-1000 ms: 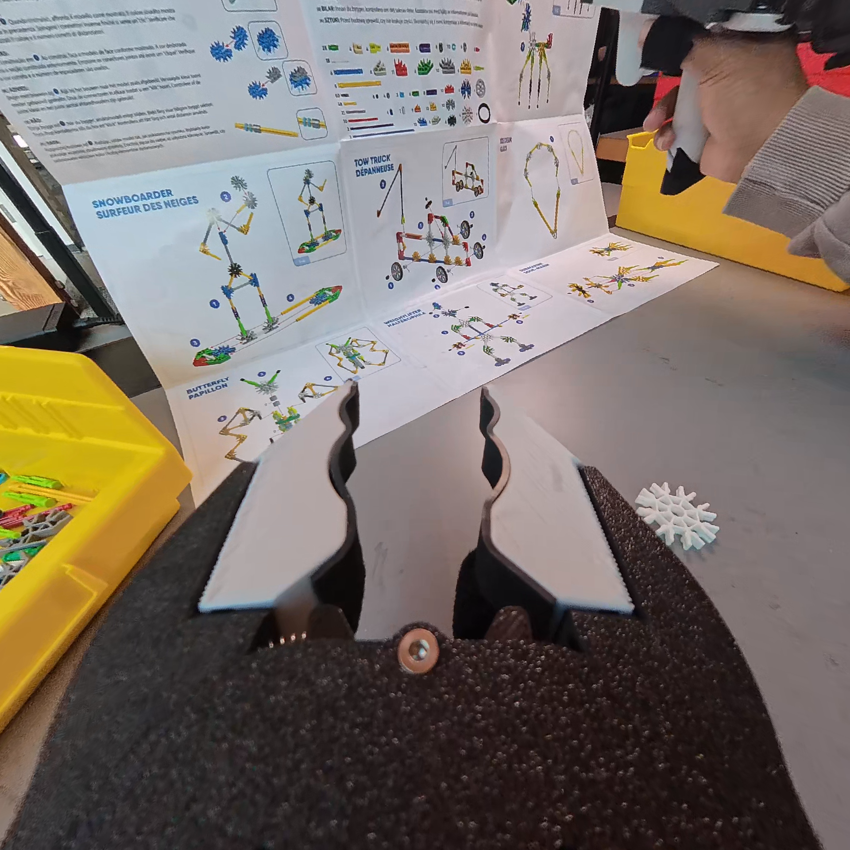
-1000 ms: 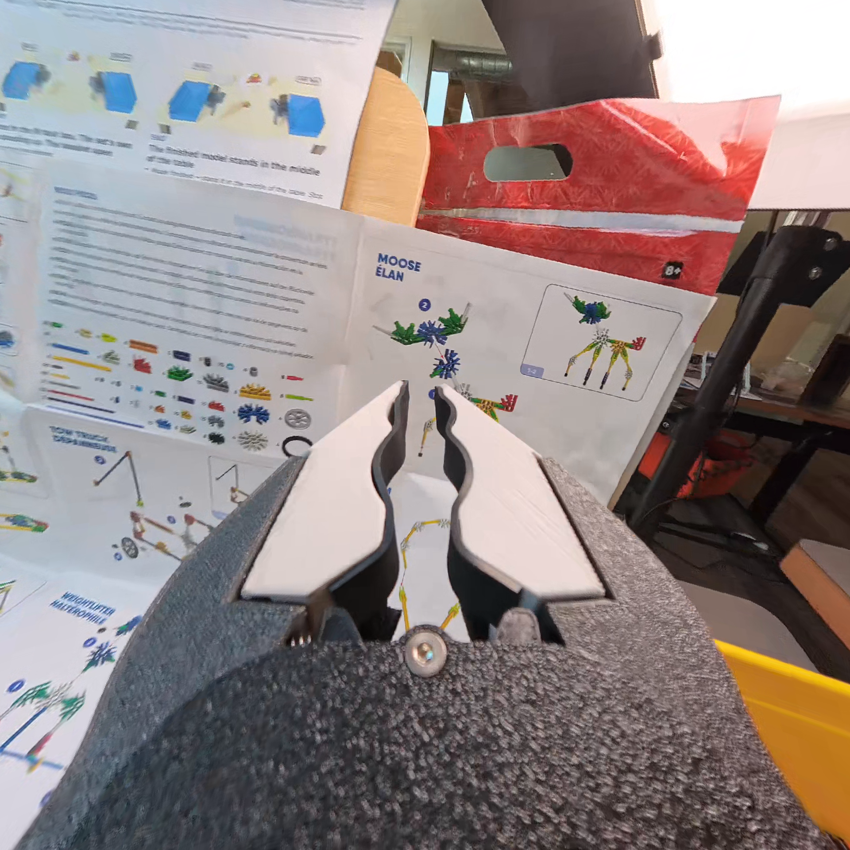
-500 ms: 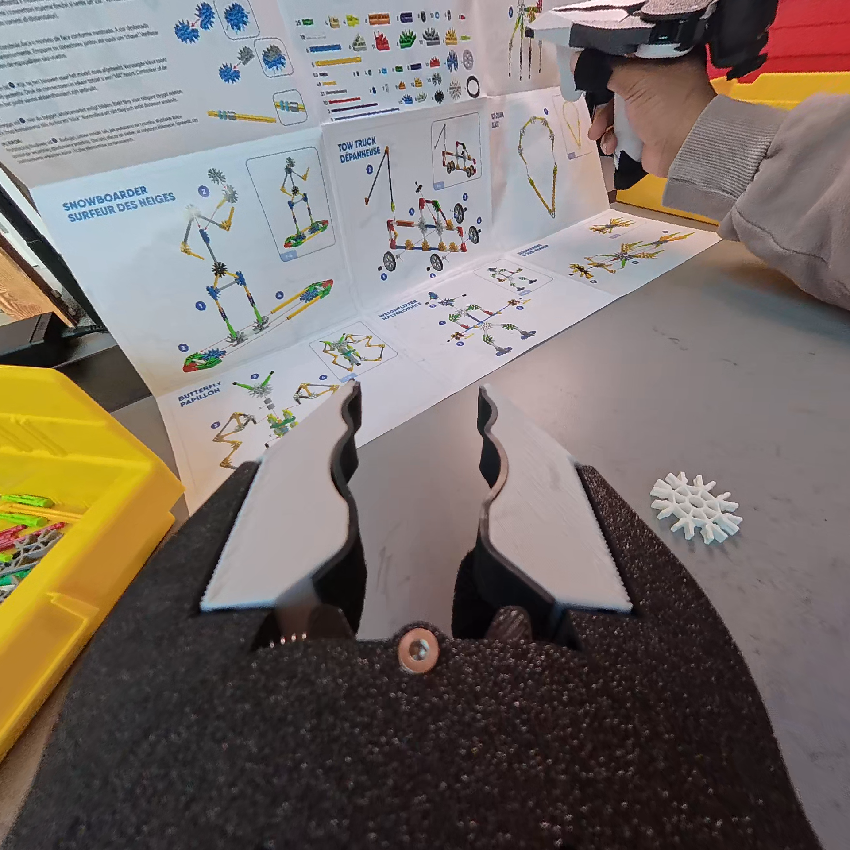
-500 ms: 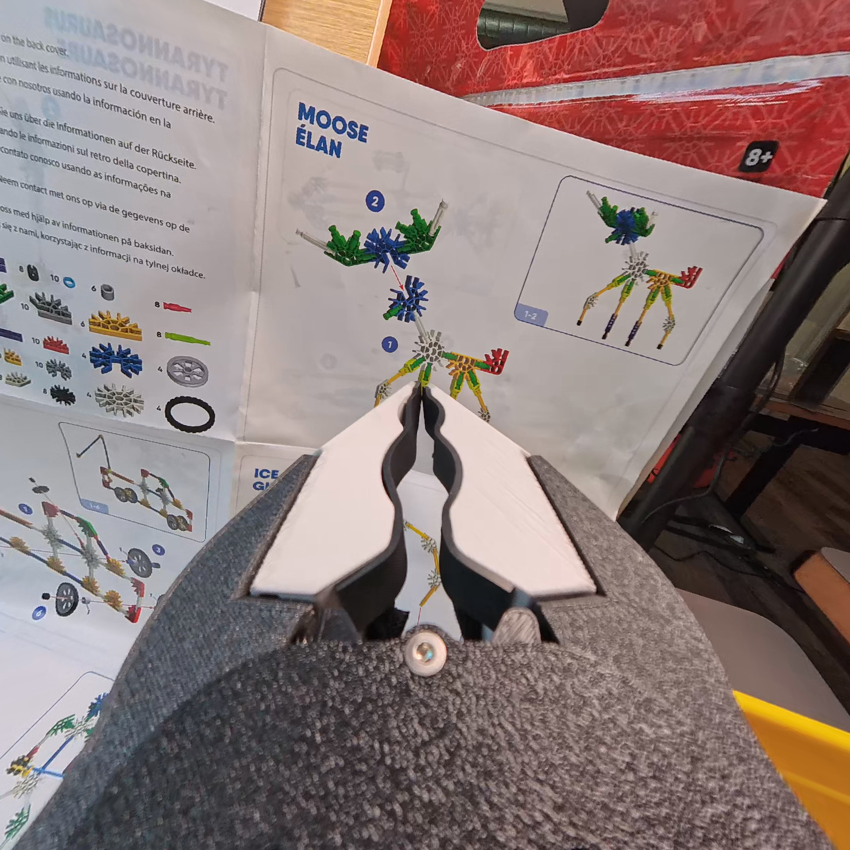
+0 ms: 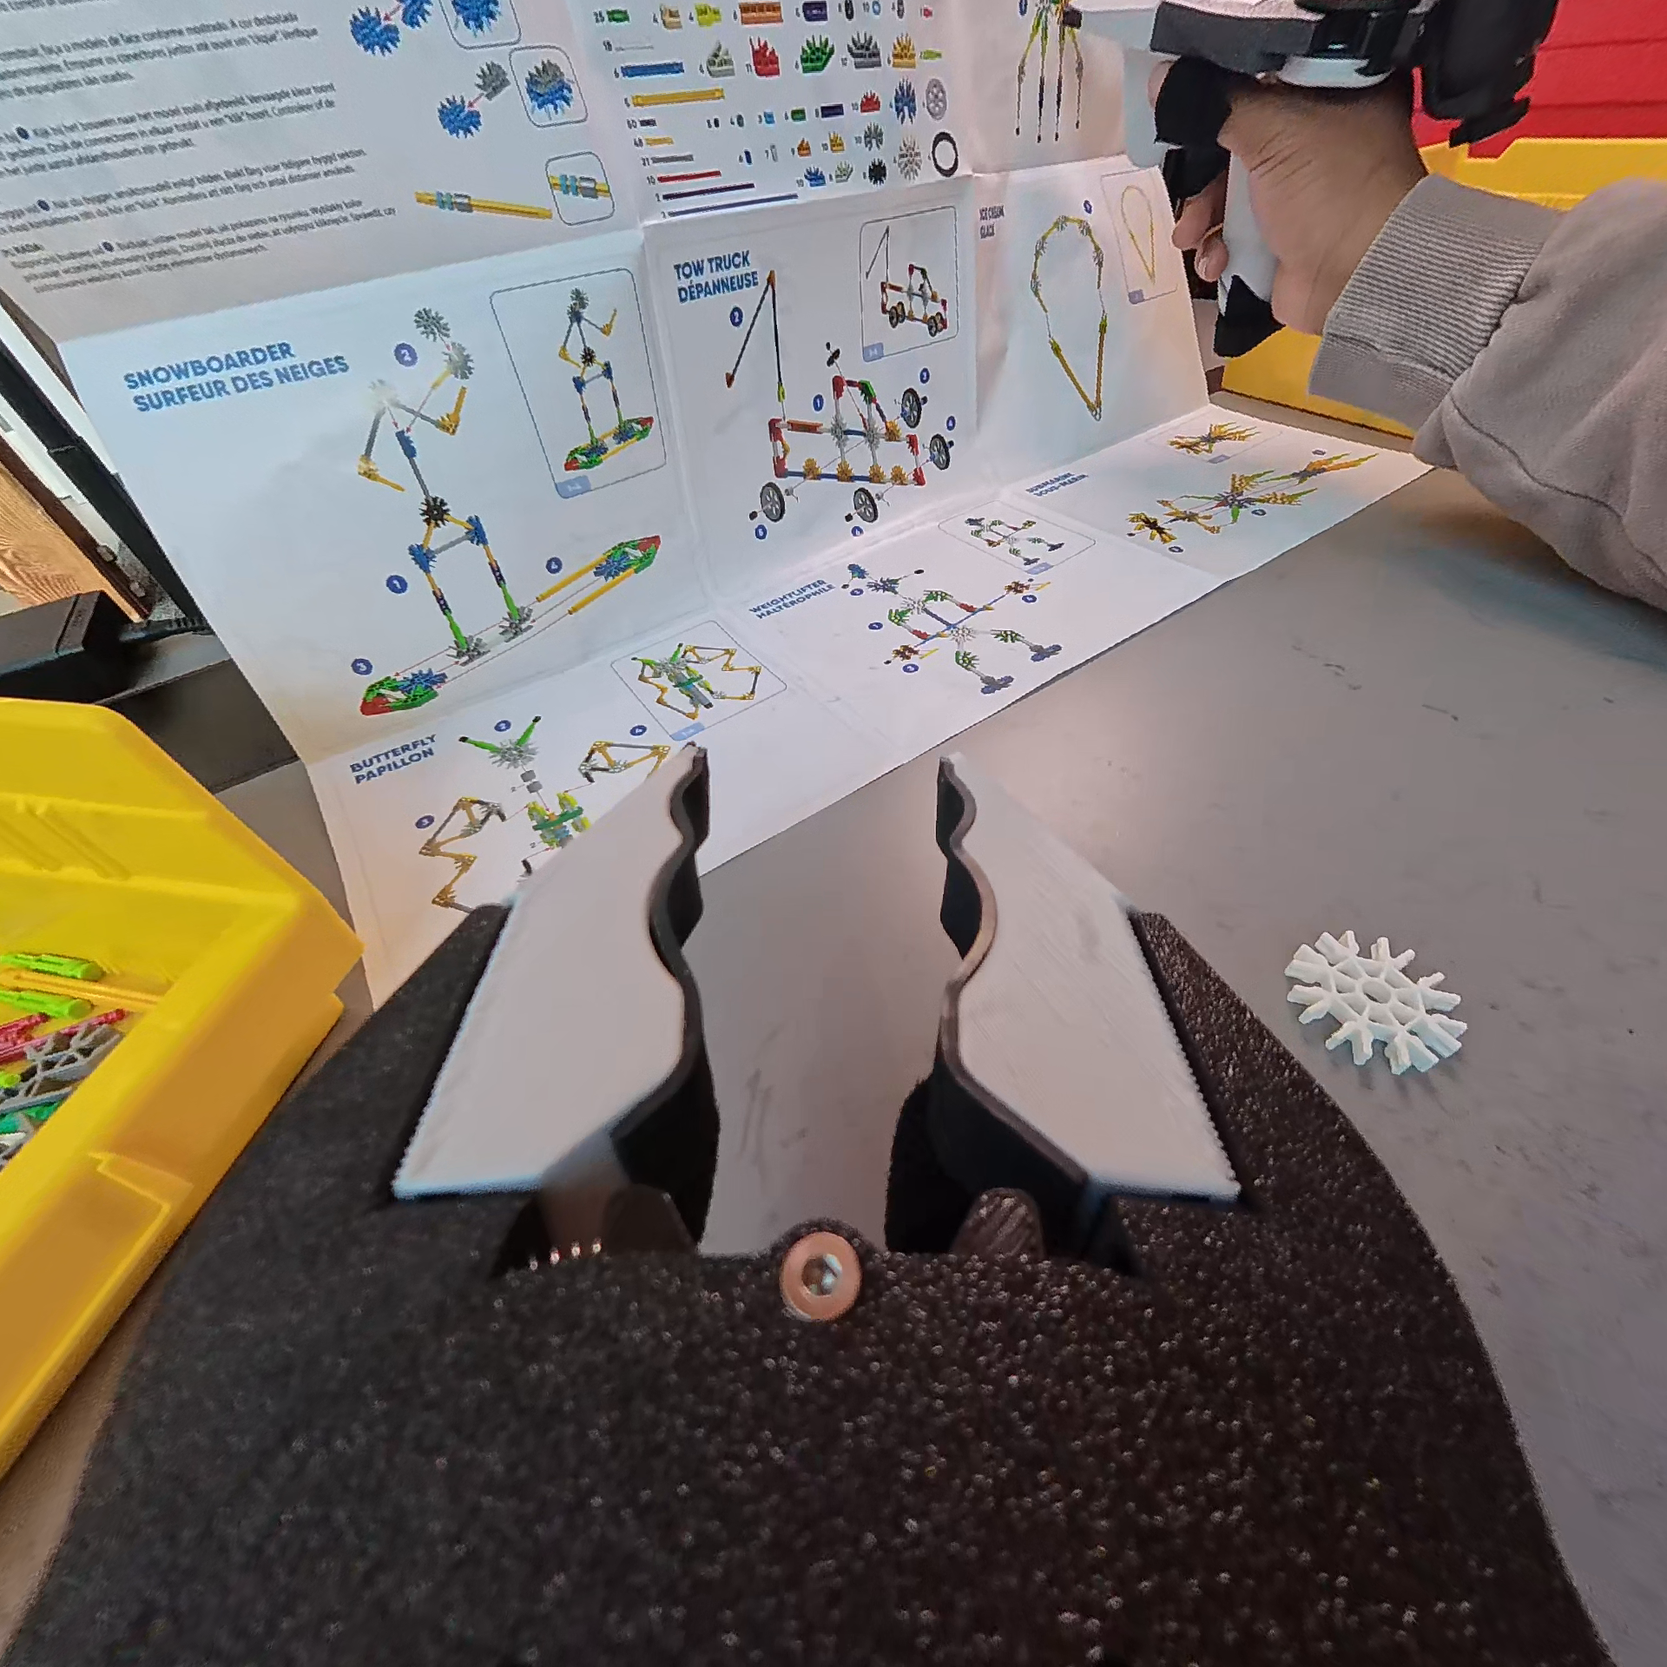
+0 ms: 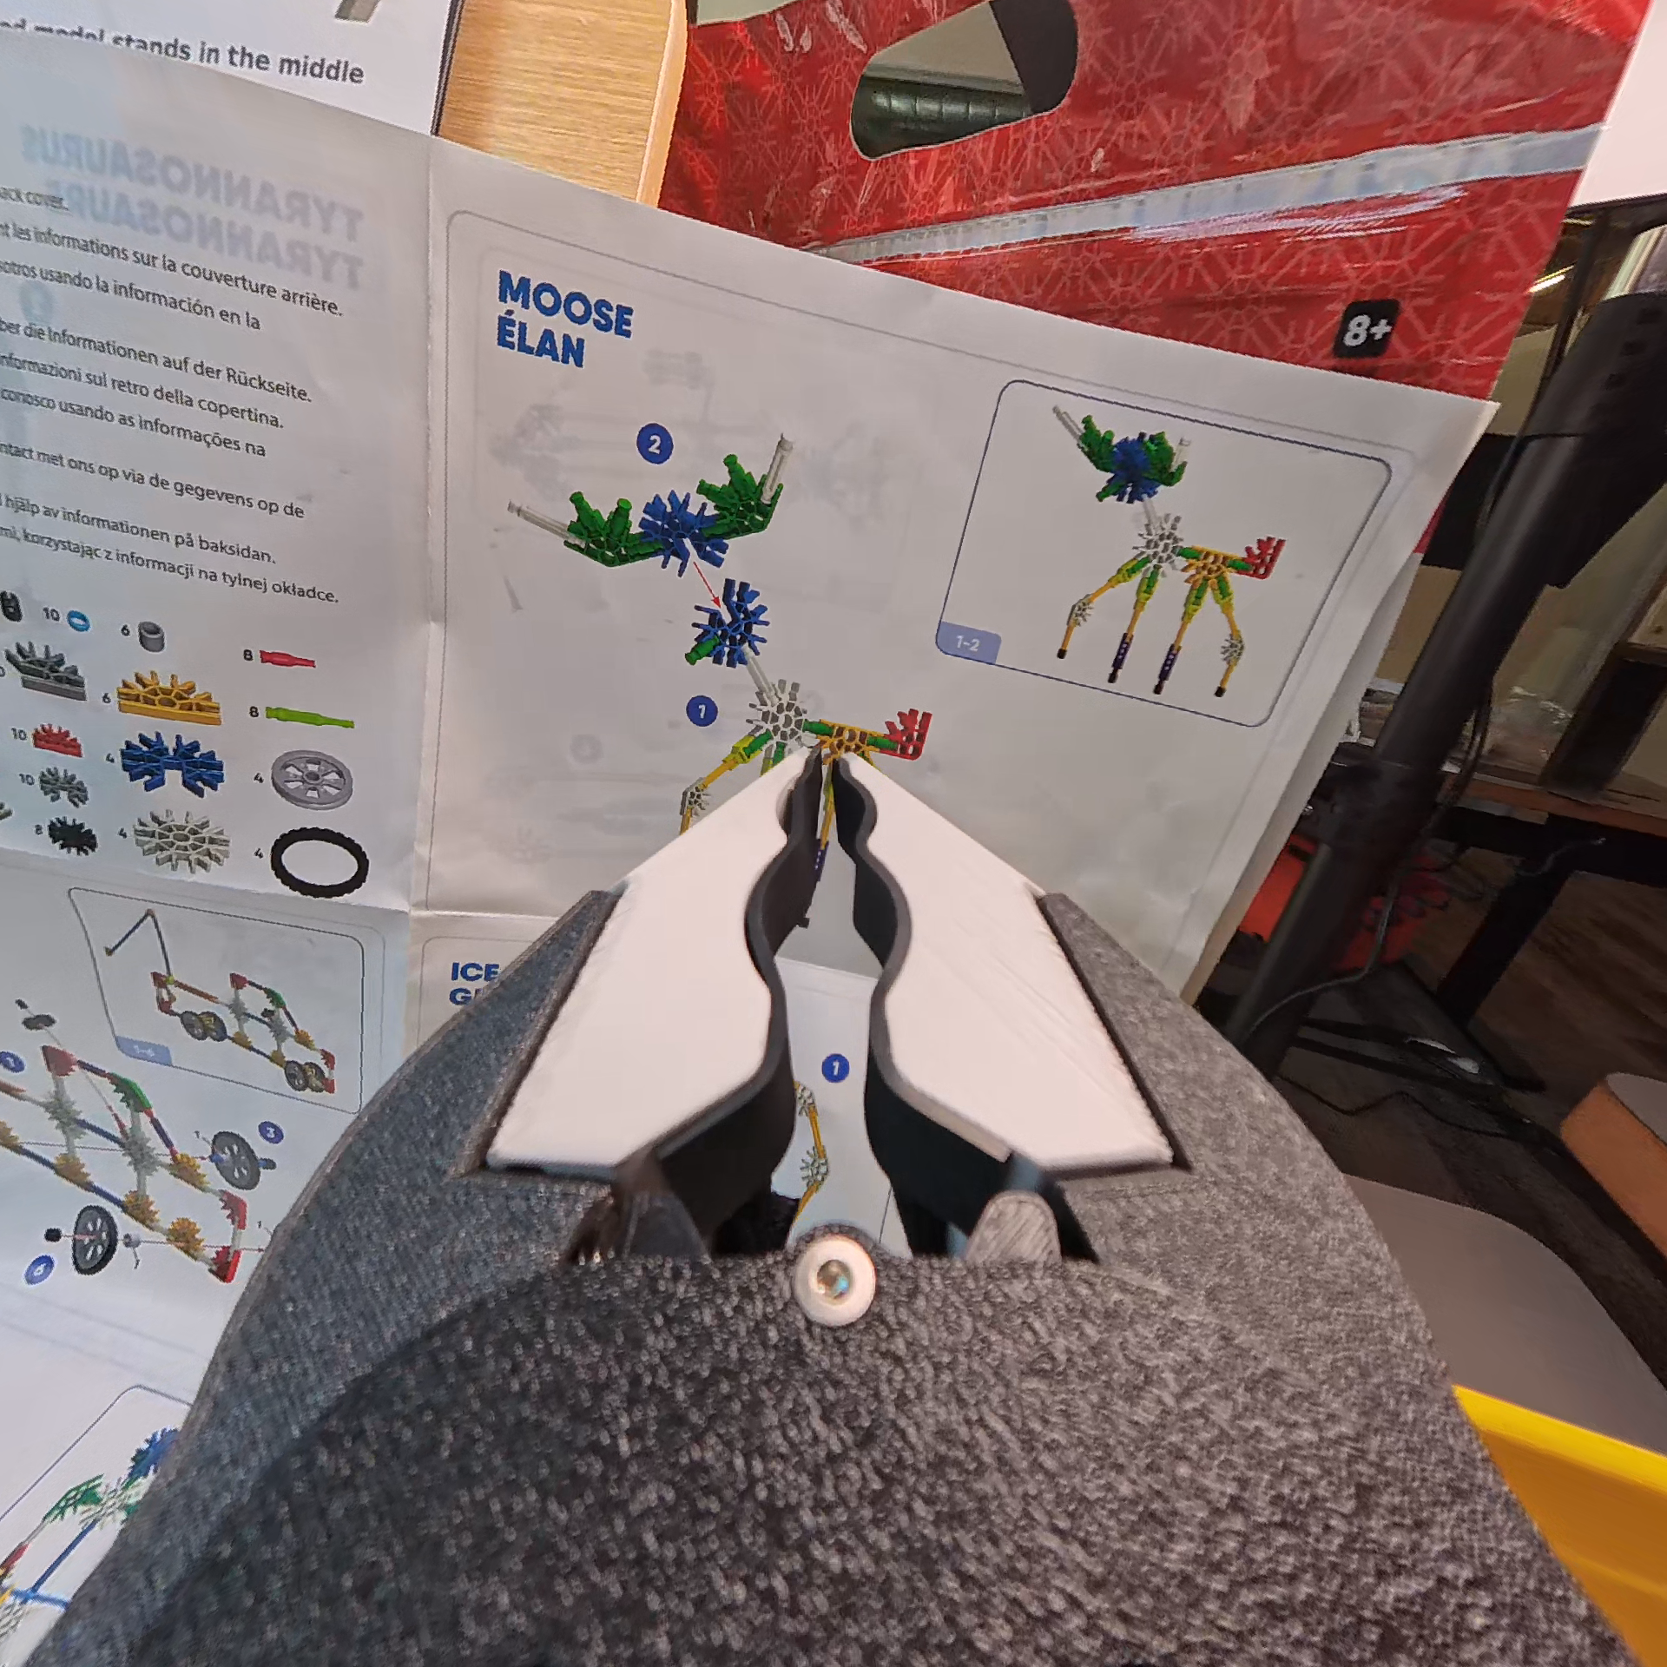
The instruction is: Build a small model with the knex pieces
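My left gripper [image 5: 819, 767] is open and empty, low over the grey table [image 5: 1353, 767]. A white snowflake-shaped connector [image 5: 1374, 999] lies flat on the table just right of its right finger. A large folded instruction sheet [image 5: 631, 433] stands propped behind it. My right gripper [image 6: 825, 762] is shut with nothing between its tips, held up close to the same instruction sheet [image 6: 902, 577], at the panel with a four-legged model drawing. In the left wrist view the right gripper [image 5: 1263, 45] shows at top right, held by a hand [image 5: 1308, 207] in a grey sleeve.
A yellow bin [image 5: 135, 992] with coloured rods and connectors stands at the left. Another yellow bin [image 5: 1533, 171] stands behind the hand; its corner shows in the right wrist view [image 6: 1588, 1515]. A red box [image 6: 1173, 162] stands behind the sheet, a black stand [image 6: 1443, 749] to the right. Left tips to right tips: about 45 cm. The white snowflake-shaped connector [image 5: 1374, 999] lies around 12 cm away from my left fingertips.
My right gripper has closed from slightly open to shut and moved closer to the sheet. My left gripper has barely shifted and stays open.
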Demonstrator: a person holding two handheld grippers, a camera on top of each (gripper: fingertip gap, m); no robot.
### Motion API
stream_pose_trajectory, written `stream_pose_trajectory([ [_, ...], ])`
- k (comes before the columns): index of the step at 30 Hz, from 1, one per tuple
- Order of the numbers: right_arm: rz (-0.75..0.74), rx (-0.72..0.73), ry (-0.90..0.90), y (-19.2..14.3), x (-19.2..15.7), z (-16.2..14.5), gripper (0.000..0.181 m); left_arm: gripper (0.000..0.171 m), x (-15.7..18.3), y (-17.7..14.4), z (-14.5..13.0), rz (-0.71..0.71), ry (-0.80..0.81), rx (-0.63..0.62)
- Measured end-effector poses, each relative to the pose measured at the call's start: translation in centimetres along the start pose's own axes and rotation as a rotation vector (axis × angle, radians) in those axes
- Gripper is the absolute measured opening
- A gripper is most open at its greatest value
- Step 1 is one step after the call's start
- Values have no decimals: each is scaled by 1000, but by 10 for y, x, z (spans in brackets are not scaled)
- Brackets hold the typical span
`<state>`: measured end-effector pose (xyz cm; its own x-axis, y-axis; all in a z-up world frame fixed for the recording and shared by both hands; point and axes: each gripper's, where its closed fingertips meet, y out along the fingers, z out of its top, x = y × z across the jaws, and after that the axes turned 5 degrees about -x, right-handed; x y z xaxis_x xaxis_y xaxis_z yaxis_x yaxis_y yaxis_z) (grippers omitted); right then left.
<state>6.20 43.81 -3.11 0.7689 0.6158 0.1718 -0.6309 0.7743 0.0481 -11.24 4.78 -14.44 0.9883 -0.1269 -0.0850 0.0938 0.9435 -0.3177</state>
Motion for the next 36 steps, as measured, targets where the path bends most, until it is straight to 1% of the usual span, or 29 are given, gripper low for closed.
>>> stream_pose_trajectory([
  [8, -3, -12, 4, -1, 1, -8, 1, 50, 0, 0, 0, -1, -4, -2],
  [15, -12, 8, 13, -4, 7, 0, 2, 50, 0, 1, -1, -2, -6, -5],
  [22, -9, 5, 36, -2, 10, -4, 2, 50, 0, 1, -2, -4, -7, -9],
  [27, -11, 27, 40, -4, 12, 3, 3, 50, 0, 1, -2, -5, -8, -10],
  [29, -7, 26, 54, -3, 12, 2, 3, 47, 1, 1, -2, -10, -7, -10],
  [36, -4, 19, 58, -3, 11, -1, 4, 47, 1, 1, -2, -12, -6, -11],
])
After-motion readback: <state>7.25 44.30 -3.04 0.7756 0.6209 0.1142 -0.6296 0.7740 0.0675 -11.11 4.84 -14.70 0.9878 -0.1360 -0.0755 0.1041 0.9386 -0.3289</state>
